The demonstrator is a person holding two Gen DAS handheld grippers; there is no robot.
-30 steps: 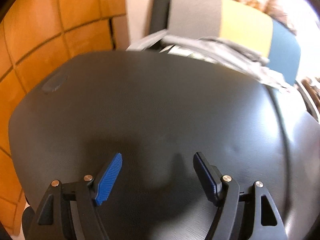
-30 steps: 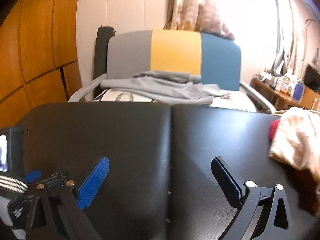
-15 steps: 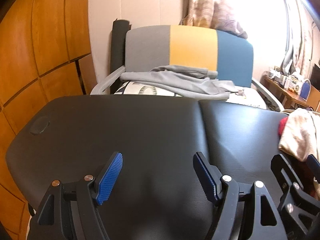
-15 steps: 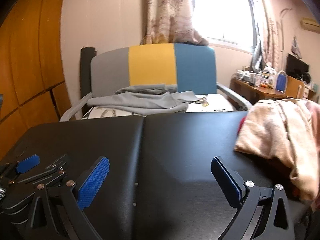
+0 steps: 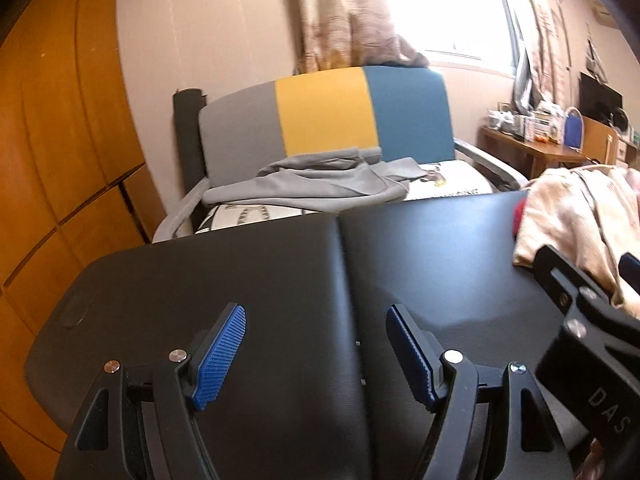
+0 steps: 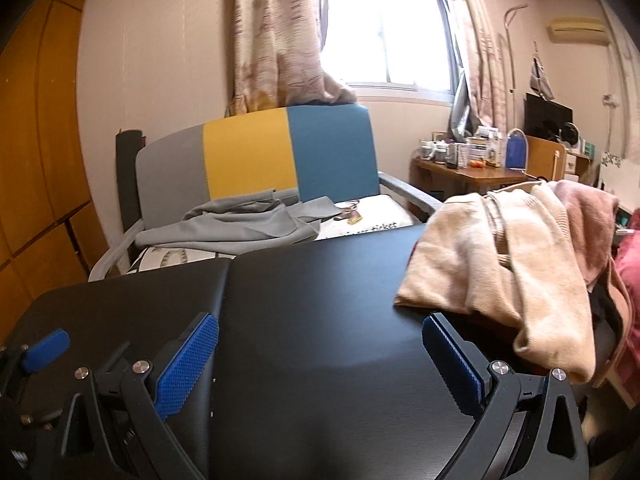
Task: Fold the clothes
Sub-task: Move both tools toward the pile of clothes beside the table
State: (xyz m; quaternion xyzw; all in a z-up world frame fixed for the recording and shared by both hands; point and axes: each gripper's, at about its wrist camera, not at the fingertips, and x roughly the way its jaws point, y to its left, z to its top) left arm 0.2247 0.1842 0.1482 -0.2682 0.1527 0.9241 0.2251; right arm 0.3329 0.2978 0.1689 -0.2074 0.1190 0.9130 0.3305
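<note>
The black table (image 6: 320, 300) filling the lower frame has a smooth, faintly sheened surface like vinyl or leatherette. The beige sweater (image 6: 500, 264) at right looks soft, fuzzy knit cloth; the grey garment (image 5: 320, 184) at centre is thin, smooth cloth. The left gripper (image 5: 316, 344) and right gripper (image 6: 320, 360) are matt black plastic with ribbed blue pads and shiny metal screws. Glossy orange wood panels (image 5: 60, 140) line the left edge.

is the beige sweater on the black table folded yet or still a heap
Not folded: the beige sweater lies in a rumpled heap, draped over the black table at its right edge. Neither gripper holds it.
</note>
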